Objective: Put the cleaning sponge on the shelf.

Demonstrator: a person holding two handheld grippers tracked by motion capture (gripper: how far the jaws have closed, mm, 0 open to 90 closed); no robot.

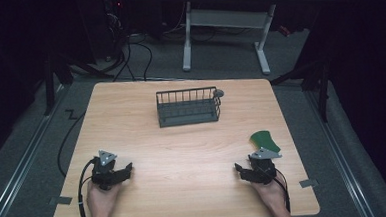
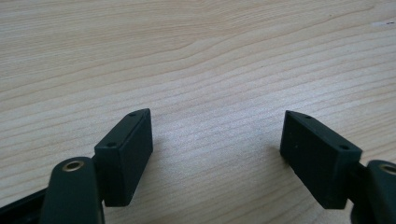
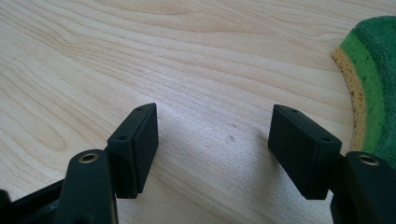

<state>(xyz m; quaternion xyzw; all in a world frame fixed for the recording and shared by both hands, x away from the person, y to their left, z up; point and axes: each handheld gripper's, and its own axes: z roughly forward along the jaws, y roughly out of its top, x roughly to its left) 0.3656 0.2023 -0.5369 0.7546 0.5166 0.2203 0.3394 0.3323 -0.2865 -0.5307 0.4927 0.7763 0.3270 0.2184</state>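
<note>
We rest both claws, left (image 1: 115,173) and right (image 1: 253,171), agape on the worktop (image 1: 183,154); the sponge (image 1: 264,141) lies just beyond the right claw, handy for grabbing.

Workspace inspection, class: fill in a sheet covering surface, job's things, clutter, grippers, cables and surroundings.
Surface: wooden table, bare between the grippers.
Job's things: green sponge by the right gripper; wire basket farther back, centre.
Clutter: nothing seen.
Grippers: left gripper and right gripper both open, resting low over the wood, holding nothing.
Cables: black cable trails from the left gripper.
Surroundings: white desk frame and floor wiring behind.
</note>
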